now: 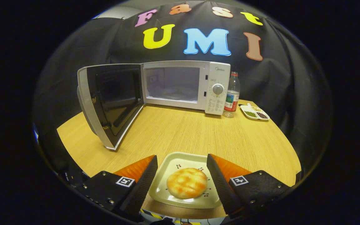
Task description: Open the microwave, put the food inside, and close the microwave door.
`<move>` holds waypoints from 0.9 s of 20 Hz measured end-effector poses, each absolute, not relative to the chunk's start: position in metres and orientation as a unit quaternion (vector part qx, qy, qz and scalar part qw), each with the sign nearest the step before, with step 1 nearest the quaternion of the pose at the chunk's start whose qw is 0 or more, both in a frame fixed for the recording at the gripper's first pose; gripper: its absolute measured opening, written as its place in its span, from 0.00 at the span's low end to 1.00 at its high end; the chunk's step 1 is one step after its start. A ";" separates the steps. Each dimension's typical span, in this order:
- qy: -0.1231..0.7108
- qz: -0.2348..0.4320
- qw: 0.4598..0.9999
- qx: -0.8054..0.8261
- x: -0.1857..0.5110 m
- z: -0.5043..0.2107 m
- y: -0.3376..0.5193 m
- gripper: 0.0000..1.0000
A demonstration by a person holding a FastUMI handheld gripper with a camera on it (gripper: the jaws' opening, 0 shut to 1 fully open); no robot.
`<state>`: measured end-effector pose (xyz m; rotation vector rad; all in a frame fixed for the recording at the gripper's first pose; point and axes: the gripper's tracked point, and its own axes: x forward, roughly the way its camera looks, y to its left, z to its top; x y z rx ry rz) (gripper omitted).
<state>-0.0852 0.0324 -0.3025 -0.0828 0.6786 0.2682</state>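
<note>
The claw (182, 175) sits low over the table (198, 131), its fingers spread wide either side of a square plate (170, 170) carrying a round bun (187, 182). Beyond, the microwave (184, 86) faces it, door (111, 103) swung open leftward.

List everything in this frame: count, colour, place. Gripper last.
microwave: 1, white, back of table, door swung open
plate: 1, pale, between the fingers
bun: 1, golden, on plate
bottle: 1, clear, red label, beside microwave's dial side
divided dish: 1, white, beside bottle
table: 1, light wood
gripper: 1, open, fingers either side of plate; whether they touch it, cannot tell
</note>
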 end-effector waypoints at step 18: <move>0.396 0.109 0.911 -0.046 -0.095 -0.343 0.022 0.54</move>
